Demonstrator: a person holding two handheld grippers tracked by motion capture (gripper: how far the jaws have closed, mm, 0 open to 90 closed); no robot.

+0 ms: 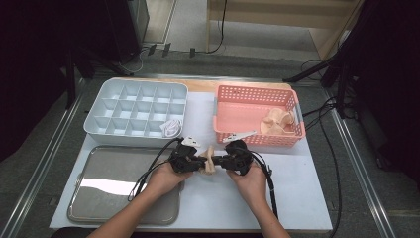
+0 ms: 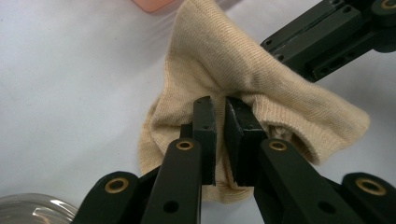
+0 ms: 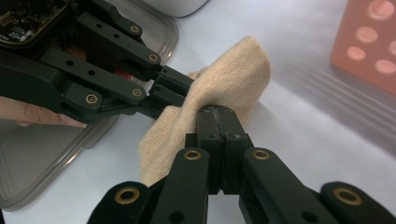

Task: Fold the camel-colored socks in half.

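Nearest the person, two forearms come up from the bottom edge of the high view, each hand holding a set of tongs over the white tabletop (image 1: 297, 198). The left tongs (image 1: 197, 164) and the right tongs (image 1: 219, 162) point toward each other with a beige sock (image 1: 210, 159) between them. In the left gripper view the left tongs' jaws are pinched onto a fold of the sock, a thin layer of knit caught between the pads. In the right gripper view the right tongs' jaws are pressed together on the sock's edge.

Left of the hands lies a metal tray (image 1: 109, 173). Farther back stand a grey divided organizer (image 1: 106, 99), with a white rolled item (image 1: 172, 127) in one near compartment, and a pink basket (image 1: 257, 94) containing more beige socks (image 1: 277, 121).
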